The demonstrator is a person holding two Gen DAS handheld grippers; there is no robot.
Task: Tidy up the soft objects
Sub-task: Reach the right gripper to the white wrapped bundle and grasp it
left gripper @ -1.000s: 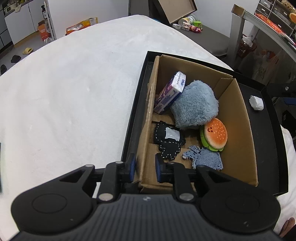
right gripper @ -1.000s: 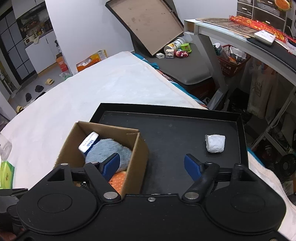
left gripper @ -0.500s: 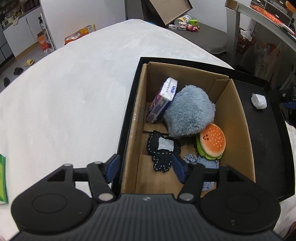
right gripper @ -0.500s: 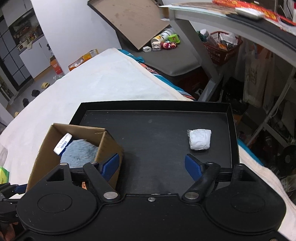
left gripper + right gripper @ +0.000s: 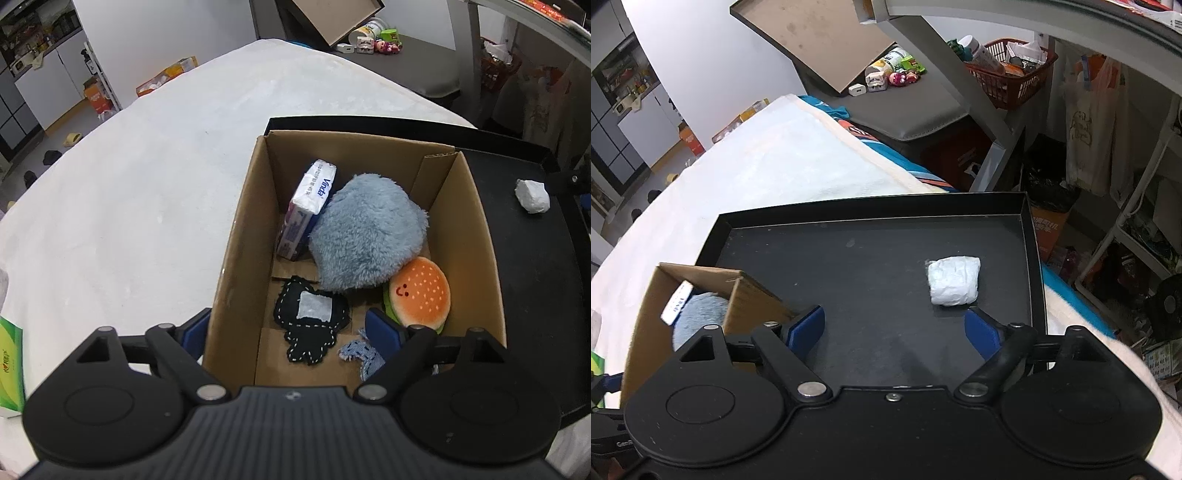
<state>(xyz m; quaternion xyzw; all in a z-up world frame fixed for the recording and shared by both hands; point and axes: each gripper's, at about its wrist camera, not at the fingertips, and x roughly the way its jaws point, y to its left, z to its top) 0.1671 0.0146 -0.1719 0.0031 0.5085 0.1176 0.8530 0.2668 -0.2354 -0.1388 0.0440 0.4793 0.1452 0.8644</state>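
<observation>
1. The left hand-held gripper (image 5: pixel 290 334) is nearest in its own view. Its jaws are opening and straddle the near left wall of the cardboard box (image 5: pixel 236 236): one blue pad is outside the wall, the other inside, and neither presses on anything.
2. Just beyond the inner pad, on the box floor, lie a scrap of denim (image 5: pixel 360 356) and a black stitched patch (image 5: pixel 310 321) with a grey square on it.
3. Farther in sits an orange burger plush (image 5: pixel 421 295), against the right wall, touching a large blue fuzzy plush (image 5: pixel 369 236).
4. A tissue pack (image 5: pixel 306 206) leans between the blue plush and the left wall.
5. The right hand-held gripper (image 5: pixel 894 328) hovers over the black tray (image 5: pixel 871 218); its jaws are opening, with bare tray floor between the pads.
6. Just beyond its right pad a white crumpled wad (image 5: pixel 955 280) lies on the tray, well apart from the box.
7. The tray rests on a white cloth-covered surface (image 5: pixel 147 177); a green packet (image 5: pixel 11 365) lies at its near left edge.
</observation>
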